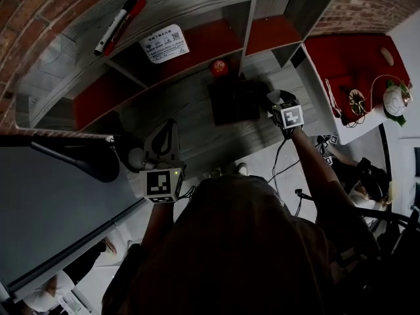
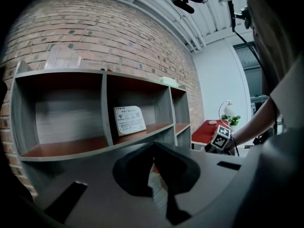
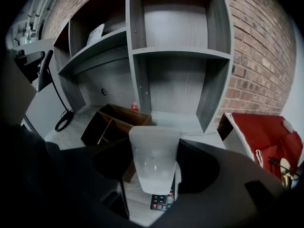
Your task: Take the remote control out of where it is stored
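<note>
The remote control [image 3: 154, 167] stands upright in a frosted translucent sleeve, with its coloured buttons showing at the lower end. My right gripper [image 3: 154, 175] is shut on it, just in front of the dark open-topped storage box [image 3: 110, 122] on the grey desk. In the head view the right gripper [image 1: 281, 107] is at the right edge of that box [image 1: 233, 101]; the remote itself is hidden there. My left gripper [image 1: 169, 128] hovers over the desk's front left and is shut on nothing. Its fingertips [image 2: 153, 148] meet below the shelf.
A grey shelf unit [image 1: 243, 28] with red-backed cubbies rises behind the desk. It holds a white card [image 1: 164, 43], with two markers [image 1: 118, 23] on top. A small red object [image 1: 218, 67] sits behind the box. A red side surface [image 1: 348, 58] and cables lie right.
</note>
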Tool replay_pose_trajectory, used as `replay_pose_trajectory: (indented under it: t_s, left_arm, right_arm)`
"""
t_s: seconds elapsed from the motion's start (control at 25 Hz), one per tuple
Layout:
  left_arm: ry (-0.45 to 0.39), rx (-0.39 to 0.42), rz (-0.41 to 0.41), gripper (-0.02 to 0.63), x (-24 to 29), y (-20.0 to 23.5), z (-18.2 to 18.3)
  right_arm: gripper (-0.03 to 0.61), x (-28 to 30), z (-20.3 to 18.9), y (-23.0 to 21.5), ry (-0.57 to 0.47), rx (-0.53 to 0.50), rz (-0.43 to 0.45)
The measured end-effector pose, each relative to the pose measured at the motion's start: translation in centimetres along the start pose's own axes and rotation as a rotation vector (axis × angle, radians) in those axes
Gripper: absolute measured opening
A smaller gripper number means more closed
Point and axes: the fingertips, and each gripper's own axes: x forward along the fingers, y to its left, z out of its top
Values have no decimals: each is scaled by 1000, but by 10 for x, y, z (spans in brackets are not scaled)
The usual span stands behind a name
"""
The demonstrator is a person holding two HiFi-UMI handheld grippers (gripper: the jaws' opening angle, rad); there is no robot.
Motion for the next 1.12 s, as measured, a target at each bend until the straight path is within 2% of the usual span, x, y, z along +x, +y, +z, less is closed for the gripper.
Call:
replay_pose_trajectory:
  t_s: [0.12,0.24,0.44,0.64,0.84,1.12]
  left_arm:
    - [26,-9,13,11,-2,5,-7]
    - [14,11,13,11,0,6,1]
    - [37,14,17,11,-1,7,-2]
    - [62,12,17,11,3,7,-9]
    - [72,23,17,11,9,8,-10]
    - [95,47,26,11,7,10,-15]
  right_arm:
    - [288,17,4,0,19,-3,19]
    - [289,33,6,-1,48,7,30]
    - [290,63,-5,-13,147,47,45]
    - [288,82,-19,-35,262,49,-15]
    - [288,109,-25,-16,247,68,60]
    - [288,117,-42,-11,260,80,60]
